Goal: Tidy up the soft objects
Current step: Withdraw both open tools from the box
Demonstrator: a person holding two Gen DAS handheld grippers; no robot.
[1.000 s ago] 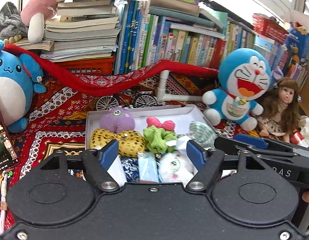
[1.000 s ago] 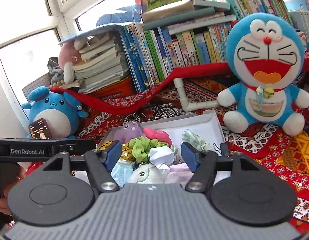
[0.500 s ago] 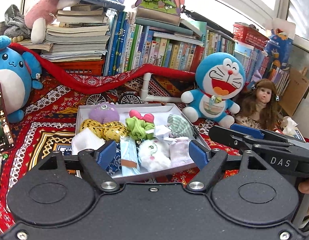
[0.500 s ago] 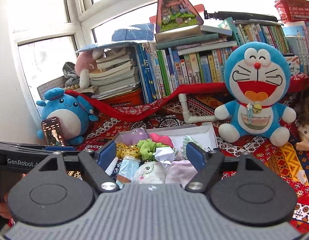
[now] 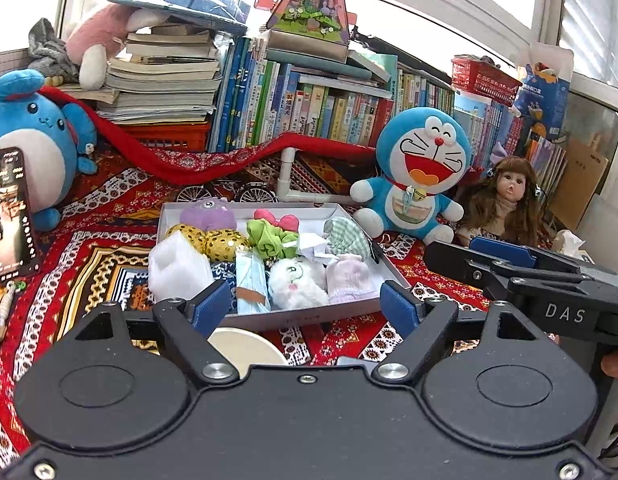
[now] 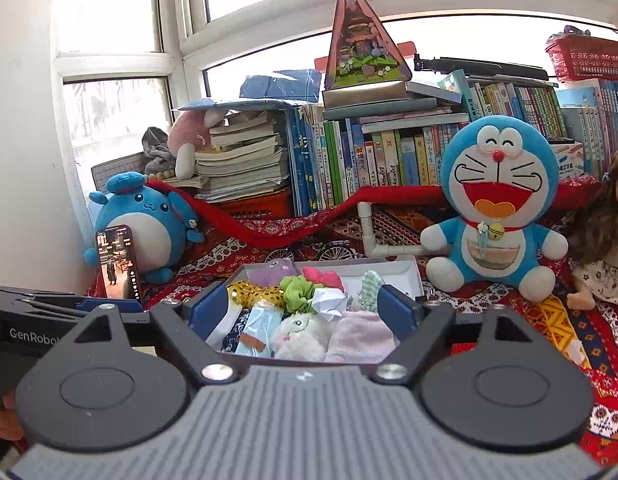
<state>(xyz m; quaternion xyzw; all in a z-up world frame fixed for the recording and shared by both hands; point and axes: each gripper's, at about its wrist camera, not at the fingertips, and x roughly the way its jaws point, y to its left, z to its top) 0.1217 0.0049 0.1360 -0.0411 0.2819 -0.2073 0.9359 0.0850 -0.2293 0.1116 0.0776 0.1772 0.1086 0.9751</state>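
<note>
White box [image 5: 351,309] on the red patterned cloth [image 5: 89,248], packed full with soft toys and scrunchies. Both left gripper [image 5: 305,306] and right gripper [image 6: 305,312] wide open, holding nothing, near the box's front edge. Best to drop slowly, pick one soft thing like the fluffy white toy [image 5: 295,282], squeeze gently.

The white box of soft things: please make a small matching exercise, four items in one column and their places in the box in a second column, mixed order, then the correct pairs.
Seen from the left wrist view.

Items
1. purple plush
2. pink mitten
3. white foam block
4. green scrunchie

Places in the white box
A. near right corner
B. middle
C. far left corner
D. near left corner, standing over the rim

Pairs: 1-C, 2-A, 3-D, 4-B
</note>
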